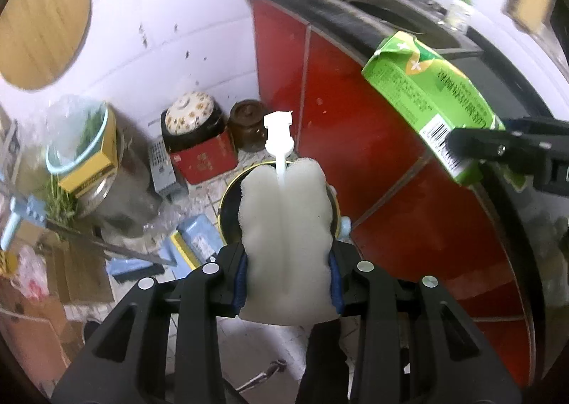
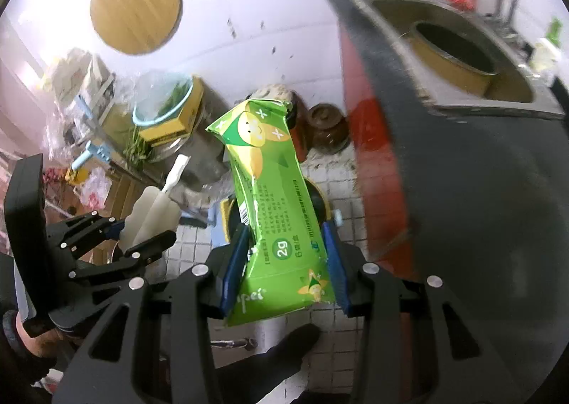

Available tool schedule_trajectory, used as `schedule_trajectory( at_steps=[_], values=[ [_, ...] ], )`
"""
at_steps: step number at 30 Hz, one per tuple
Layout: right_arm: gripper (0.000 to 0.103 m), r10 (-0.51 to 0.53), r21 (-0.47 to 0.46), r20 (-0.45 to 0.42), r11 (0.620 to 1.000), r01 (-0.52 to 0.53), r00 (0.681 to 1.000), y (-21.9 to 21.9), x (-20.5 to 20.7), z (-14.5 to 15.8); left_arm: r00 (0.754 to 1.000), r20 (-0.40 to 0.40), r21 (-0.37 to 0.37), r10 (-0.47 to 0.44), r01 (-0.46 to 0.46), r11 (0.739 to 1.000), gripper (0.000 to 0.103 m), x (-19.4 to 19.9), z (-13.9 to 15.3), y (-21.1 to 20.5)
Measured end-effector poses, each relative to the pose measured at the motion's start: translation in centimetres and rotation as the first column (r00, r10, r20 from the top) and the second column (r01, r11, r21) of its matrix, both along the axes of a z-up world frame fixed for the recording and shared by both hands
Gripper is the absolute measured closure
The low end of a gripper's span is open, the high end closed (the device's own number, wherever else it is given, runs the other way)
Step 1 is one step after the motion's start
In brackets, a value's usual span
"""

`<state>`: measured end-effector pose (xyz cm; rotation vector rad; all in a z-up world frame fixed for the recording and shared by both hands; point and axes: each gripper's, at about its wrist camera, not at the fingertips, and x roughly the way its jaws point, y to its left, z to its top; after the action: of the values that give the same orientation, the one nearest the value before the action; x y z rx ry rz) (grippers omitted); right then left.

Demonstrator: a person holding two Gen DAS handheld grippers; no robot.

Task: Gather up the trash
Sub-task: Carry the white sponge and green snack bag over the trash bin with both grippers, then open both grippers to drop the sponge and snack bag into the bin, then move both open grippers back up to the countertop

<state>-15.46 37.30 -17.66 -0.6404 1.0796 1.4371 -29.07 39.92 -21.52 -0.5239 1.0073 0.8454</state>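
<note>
Green carton [image 2: 281, 212]: we see a crushed, glossy printed box clamped low down between the blue pads of the right gripper [image 2: 288, 261]. Its long axis runs away from the camera, torn top end farthest out.
White sponge brush [image 1: 284, 240]: we read a soft, porous, lobed foam body on a thin white plastic stem. The left gripper [image 1: 288, 276] is closed on the foam's sides. The stem runs along the fingers, its flat notched tip pointing away from the camera.
Position: both items are held in the air over a round black bin [image 1: 231, 205] with a yellow rim, standing on the small white floor tiles [image 2: 334, 183].
Relation: in the right wrist view the two held items are apart, the brush to the left of the carton.
Edges: a red cabinet [image 1: 355, 141] with a dark countertop [image 2: 462, 190] rises just right of the bin.
Open room: boxes, a brown jar [image 1: 249, 123] and a lidded pot [image 1: 192, 116] crowd the floor to the left and by the white wall.
</note>
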Motion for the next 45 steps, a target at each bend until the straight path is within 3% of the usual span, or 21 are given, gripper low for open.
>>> schedule_trajectory(
  at_steps=[10,16,17,19,20,24,32,38,42,45],
  values=[
    [0.060,0.009,-0.105,-0.026,0.994,-0.012,1.000,7.2,-1.7,-7.1,0.999,0.003,-0.050,0.033,-0.033,0.998,0.067,0.2,-6.2,4.9],
    [0.058,0.018,-0.134,-0.033,0.991,-0.023,0.999,9.3,-1.7,-9.9,0.998,-0.005,-0.085,0.058,-0.058,0.995,0.065,0.3,-9.3,6.7],
    [0.056,0.021,-0.129,-0.028,0.991,-0.024,0.999,9.6,-1.8,-10.1,0.998,0.003,-0.091,0.063,-0.063,0.994,0.061,0.3,-9.6,6.9],
    [0.029,0.023,-0.125,-0.014,0.992,-0.024,1.000,10.1,-2.0,-10.4,0.997,0.009,-0.100,0.071,-0.070,0.993,0.029,0.4,-10.0,7.2],
    [0.024,0.018,-0.119,-0.010,0.993,-0.019,1.000,10.3,-2.1,-10.5,0.997,0.004,-0.089,0.078,-0.077,0.993,0.024,0.4,-10.2,7.4],
    [0.024,0.011,-0.122,-0.017,0.992,-0.013,1.000,10.1,-1.7,-10.6,0.997,0.003,-0.083,0.071,-0.071,0.994,0.023,0.4,-10.6,7.5],
    [0.024,-0.018,-0.092,-0.024,0.996,0.015,1.000,7.2,0.5,-8.0,0.999,0.011,-0.055,0.034,-0.033,0.998,0.023,1.4,-8.4,5.8],
    [0.024,-0.076,-0.030,-0.027,0.997,0.075,0.997,2.7,3.4,-3.4,0.999,0.018,-0.012,-0.030,0.030,0.999,0.023,2.9,-4.6,3.6],
    [0.023,-0.138,0.022,-0.013,0.990,0.139,0.990,-2.5,6.3,0.9,0.991,0.020,0.036,-0.131,0.130,0.991,0.022,4.9,-1.0,0.6],
    [0.021,-0.191,0.063,0.018,0.980,0.189,0.982,-7.4,8.5,4.3,0.966,0.048,0.080,-0.253,0.249,0.965,0.019,7.5,2.8,-3.4]
  ],
)
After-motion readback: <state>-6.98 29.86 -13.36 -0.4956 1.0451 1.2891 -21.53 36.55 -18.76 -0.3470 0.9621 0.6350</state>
